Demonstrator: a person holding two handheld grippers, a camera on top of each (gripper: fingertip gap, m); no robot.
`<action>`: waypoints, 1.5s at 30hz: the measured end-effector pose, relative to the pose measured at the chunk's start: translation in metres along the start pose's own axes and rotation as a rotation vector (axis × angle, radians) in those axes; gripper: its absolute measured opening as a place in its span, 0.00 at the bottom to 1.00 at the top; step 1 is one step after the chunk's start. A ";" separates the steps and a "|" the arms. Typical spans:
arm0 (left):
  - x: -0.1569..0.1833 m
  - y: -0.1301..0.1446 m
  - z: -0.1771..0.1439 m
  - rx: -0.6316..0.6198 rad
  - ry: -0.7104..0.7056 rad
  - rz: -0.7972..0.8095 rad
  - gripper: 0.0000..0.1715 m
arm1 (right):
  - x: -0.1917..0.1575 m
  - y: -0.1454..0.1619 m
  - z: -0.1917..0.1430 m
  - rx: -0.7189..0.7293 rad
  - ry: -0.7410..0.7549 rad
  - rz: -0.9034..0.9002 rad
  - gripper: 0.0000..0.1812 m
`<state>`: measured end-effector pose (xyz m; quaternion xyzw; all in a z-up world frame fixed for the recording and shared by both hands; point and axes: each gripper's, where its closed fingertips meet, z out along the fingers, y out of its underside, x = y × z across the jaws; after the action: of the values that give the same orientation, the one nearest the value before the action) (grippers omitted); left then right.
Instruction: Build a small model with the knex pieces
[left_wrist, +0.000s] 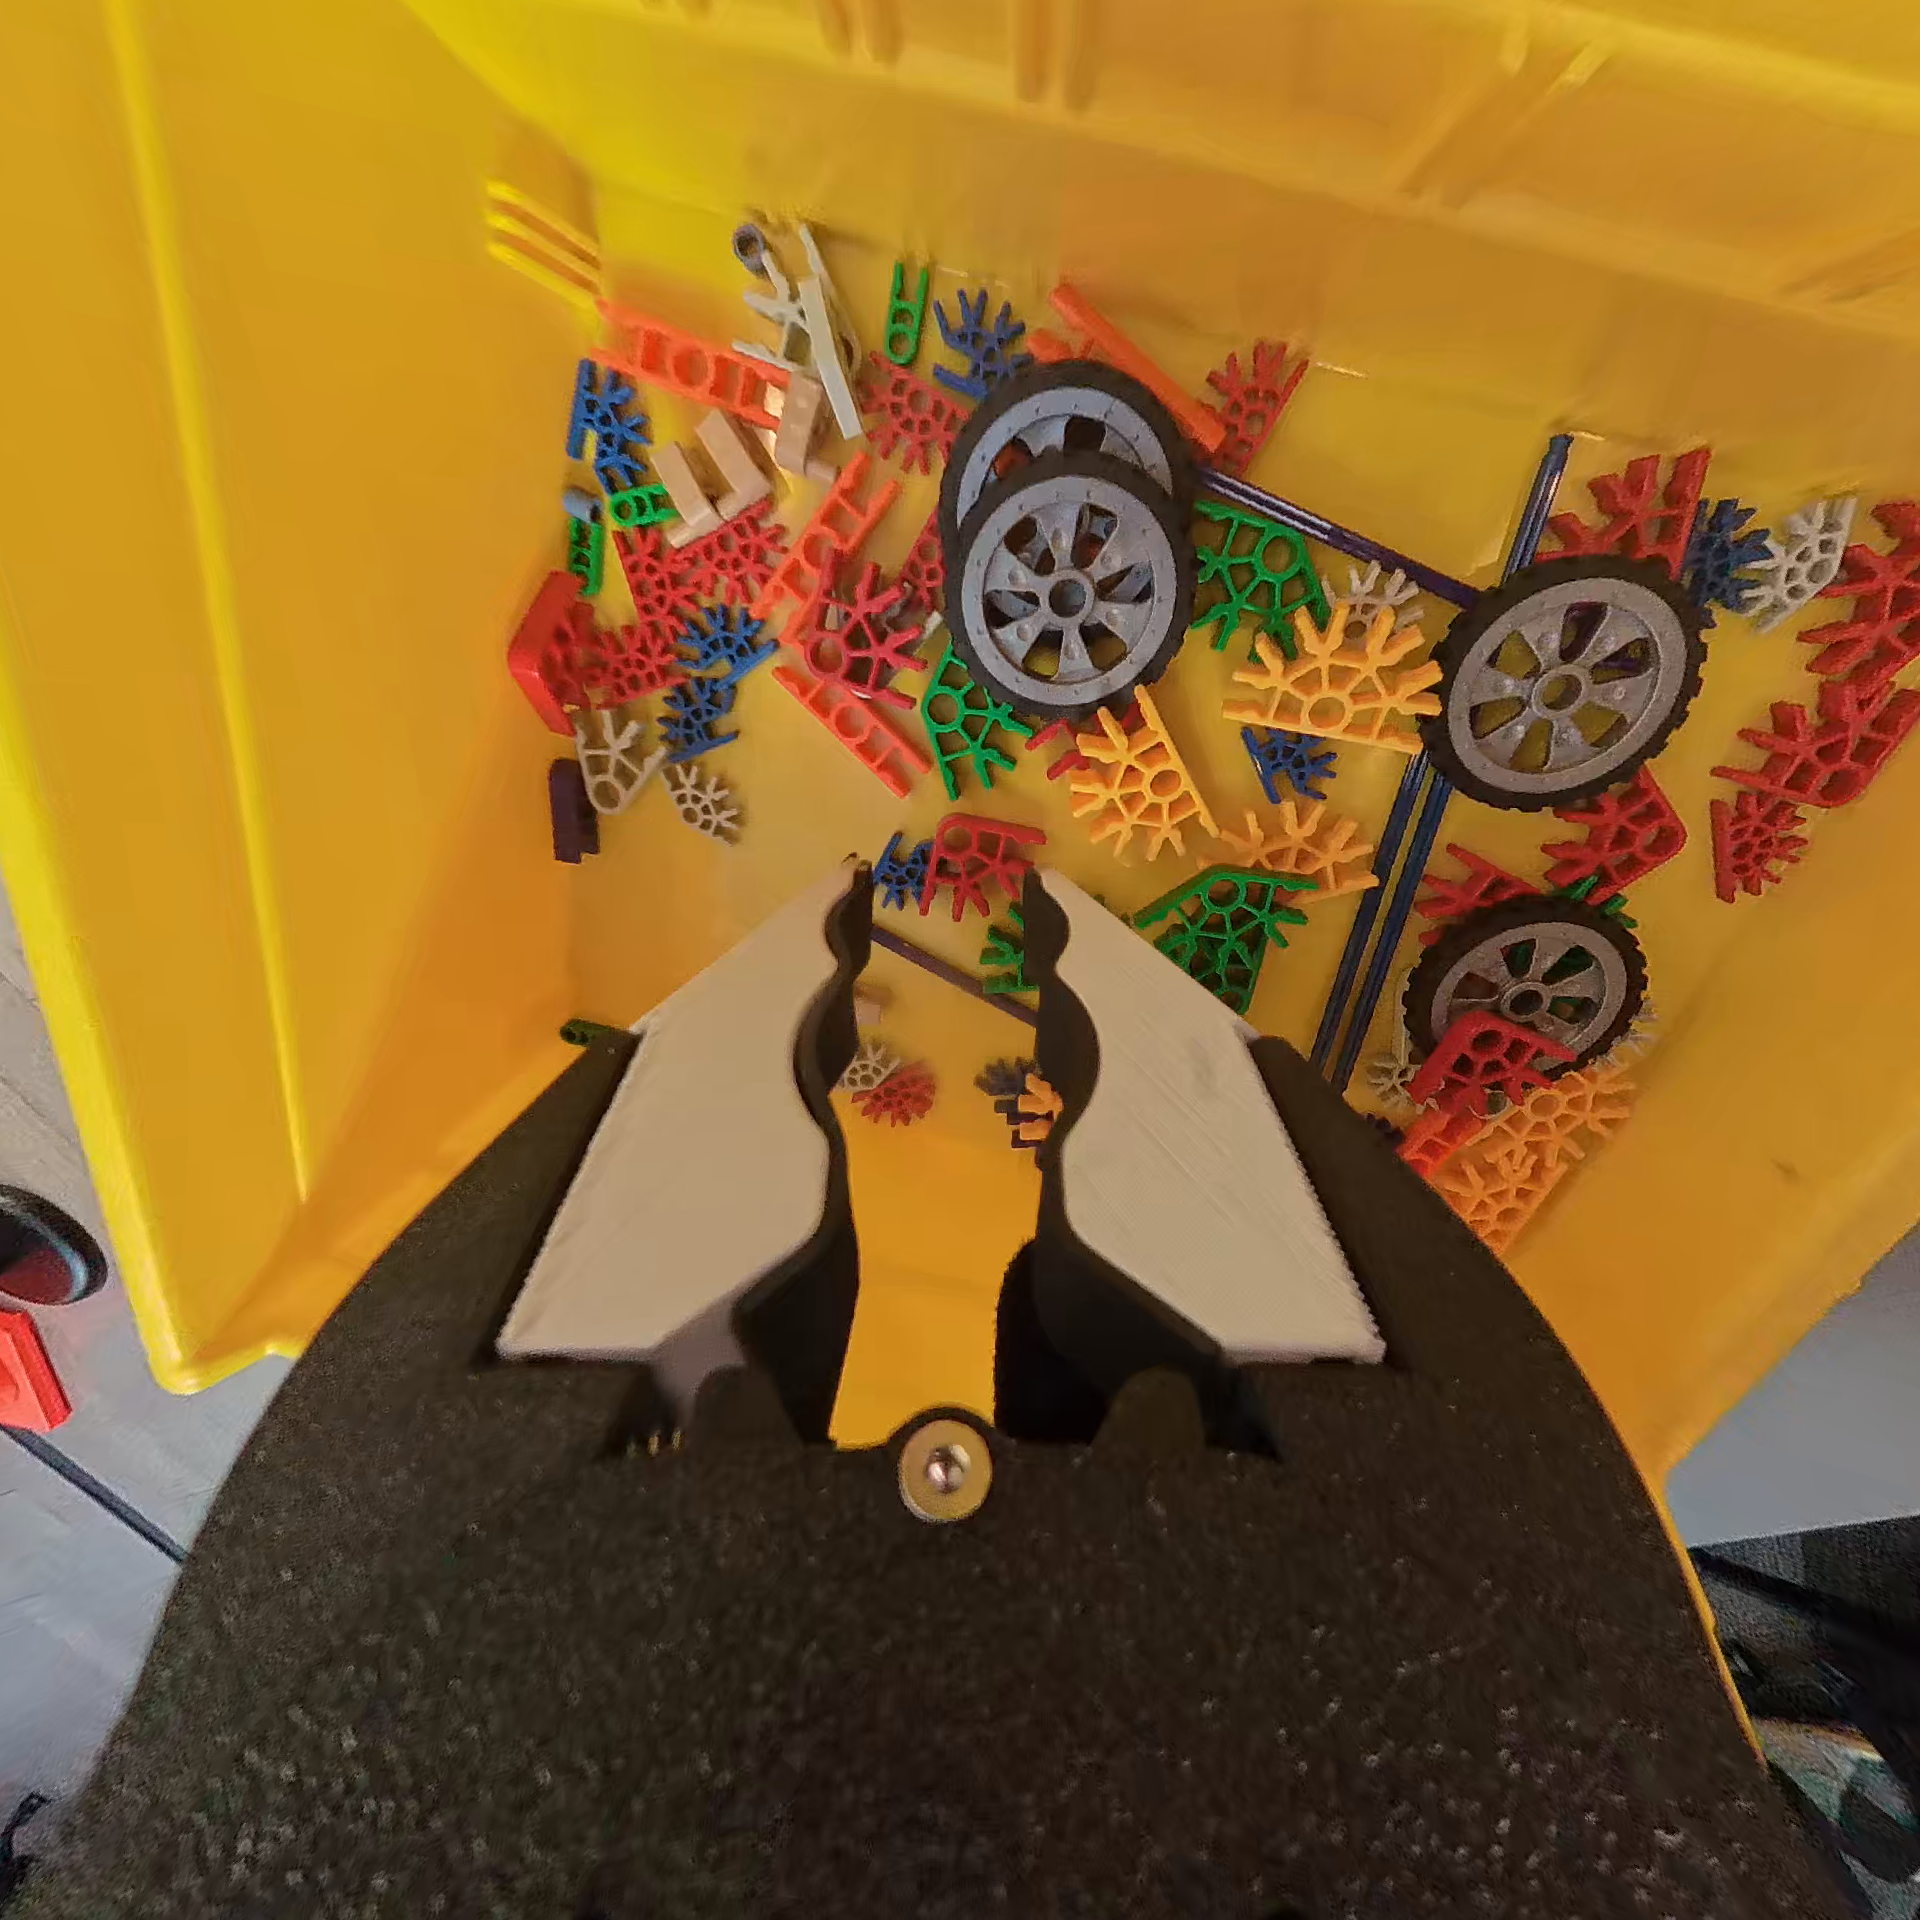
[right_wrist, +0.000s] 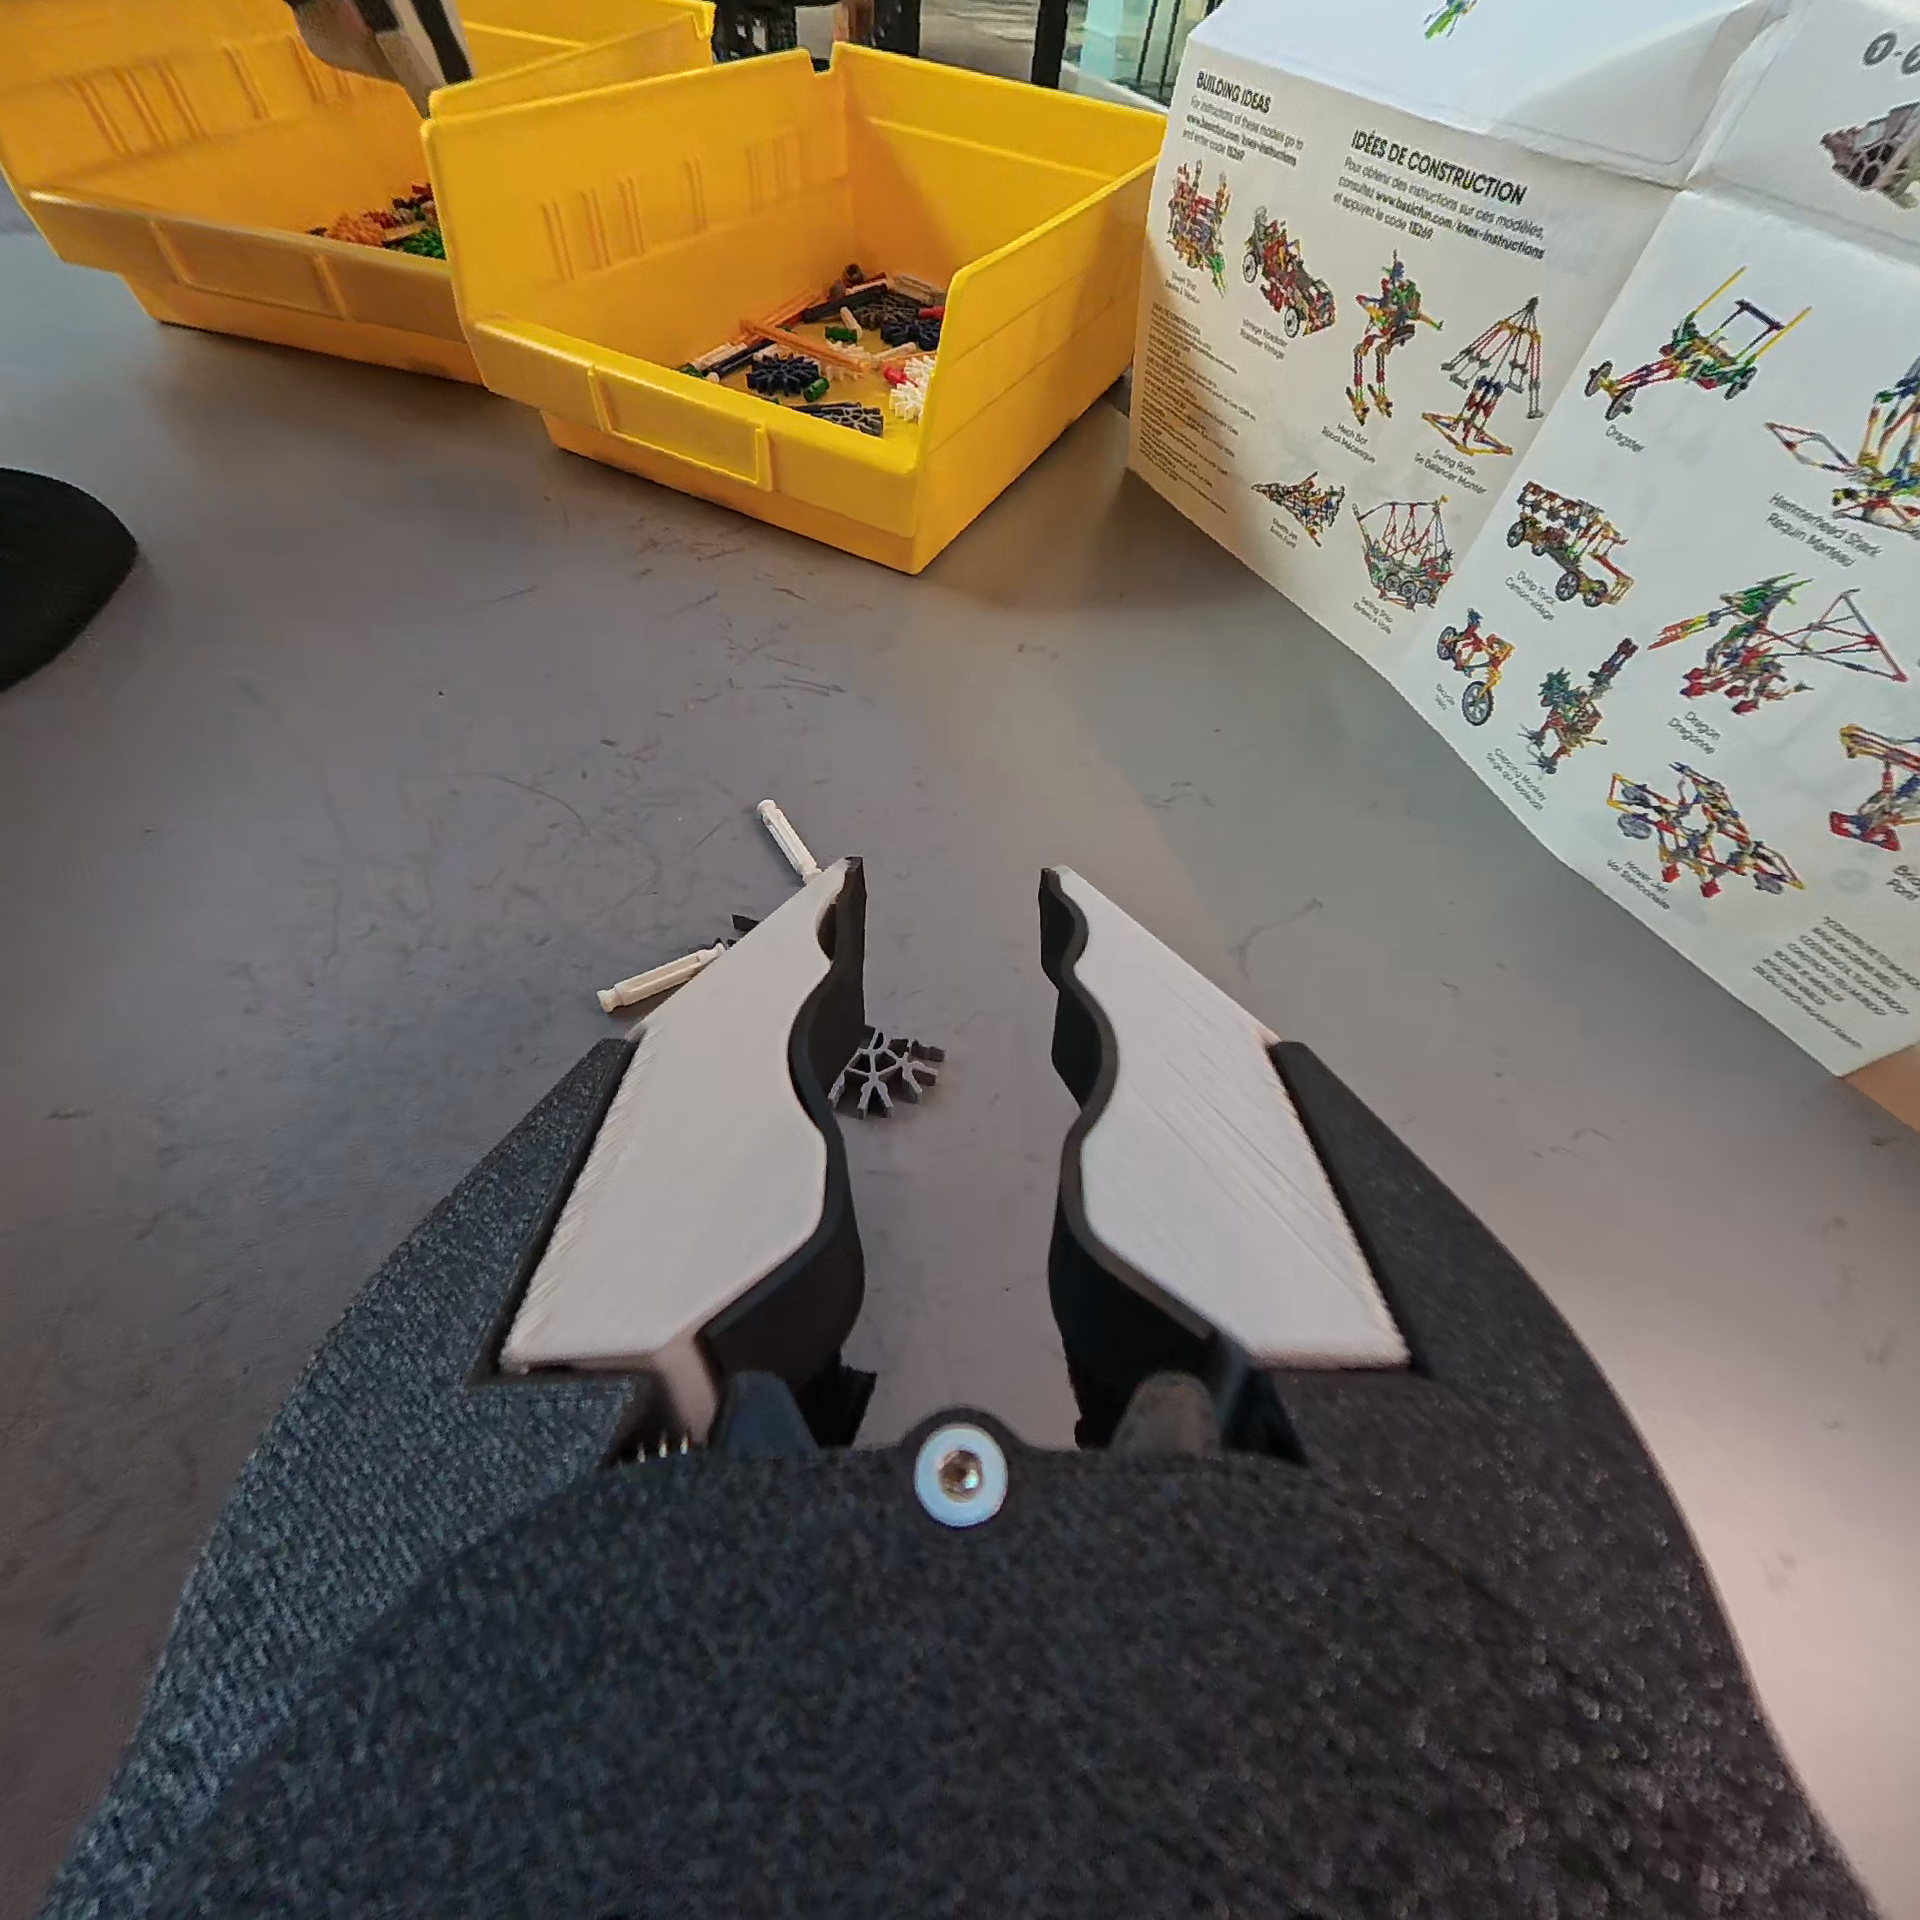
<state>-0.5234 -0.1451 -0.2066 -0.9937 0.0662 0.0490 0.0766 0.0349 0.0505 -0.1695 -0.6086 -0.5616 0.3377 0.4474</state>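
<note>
I am holding the left tongs (left_wrist: 945, 883) part open and empty inside a yellow bin (left_wrist: 312, 623), tips hanging over a red connector (left_wrist: 982, 847) among loose building pieces and grey wheels (left_wrist: 1070, 601). My right tongs (right_wrist: 951, 899) are gaping wide, gripping nothing, over the grey table (right_wrist: 416, 831); a grey snowflake piece (right_wrist: 888, 1070) is lying between the fingers, white rods (right_wrist: 665, 971) just left. Another yellow bin (right_wrist: 821, 312) and a leaflet (right_wrist: 1558, 468) are sitting beyond.
</note>
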 end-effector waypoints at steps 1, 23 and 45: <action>0.000 0.002 0.004 -0.014 0.004 -0.002 0.17 | 0.000 0.000 0.000 -0.001 0.000 0.002 0.17; 0.015 0.002 0.017 -0.049 0.043 0.000 0.02 | 0.001 0.002 -0.001 -0.007 0.006 -0.009 0.17; 0.027 0.019 0.009 -0.155 0.134 0.062 0.14 | 0.002 0.004 -0.001 -0.020 0.008 -0.006 0.17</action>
<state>-0.5000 -0.1660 -0.2210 -0.9951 0.0977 -0.0105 -0.0065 0.0375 0.0524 -0.1727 -0.6127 -0.5651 0.3283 0.4443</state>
